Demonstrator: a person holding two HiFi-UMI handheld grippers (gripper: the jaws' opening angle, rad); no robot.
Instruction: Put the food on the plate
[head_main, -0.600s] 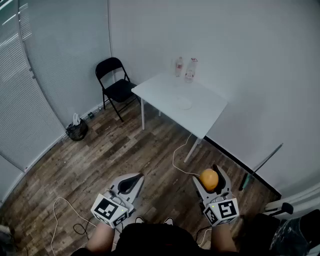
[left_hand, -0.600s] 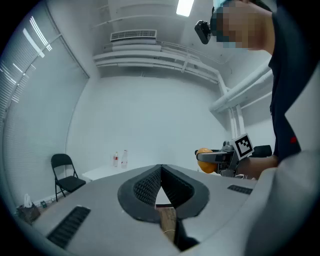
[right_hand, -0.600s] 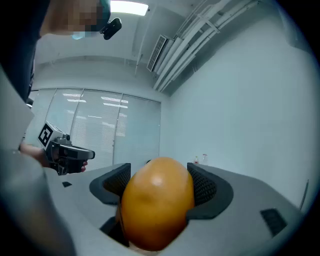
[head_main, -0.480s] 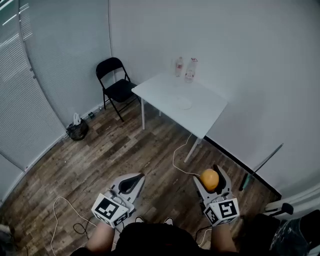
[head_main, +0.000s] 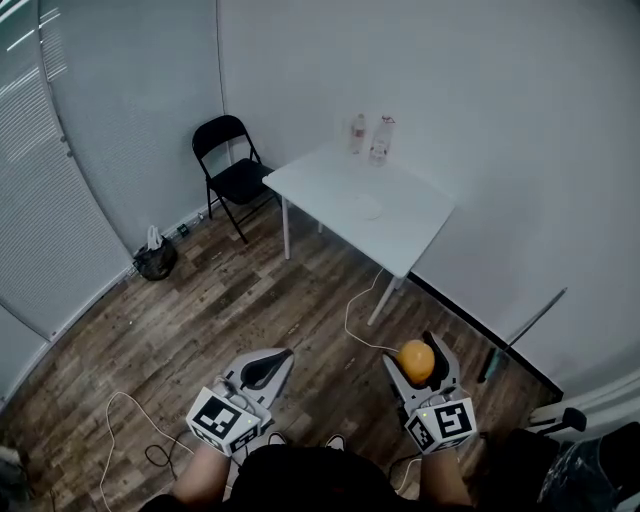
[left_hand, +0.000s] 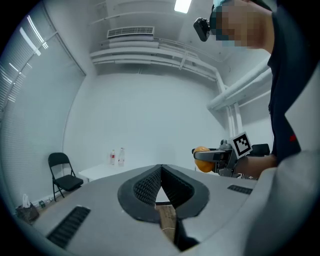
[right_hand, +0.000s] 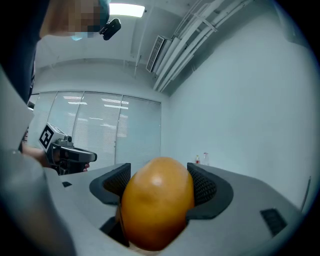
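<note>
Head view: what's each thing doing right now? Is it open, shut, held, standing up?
Orange: gripped, up in the air.
Right hand-held gripper: shut on orange.
Left hand-held gripper: shut, empty.
Plate: on table, looks empty.
Bottles: upright on table.
Chair: unfolded, nobody on it.

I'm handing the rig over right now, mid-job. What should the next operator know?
Left gripper: shut, empty.
Right gripper: shut on the orange fruit, held near the body.
Plate: on the white table across the room, looks empty.
Done: fruit in grip.
Left: carry it to the table, set it on the plate.
</note>
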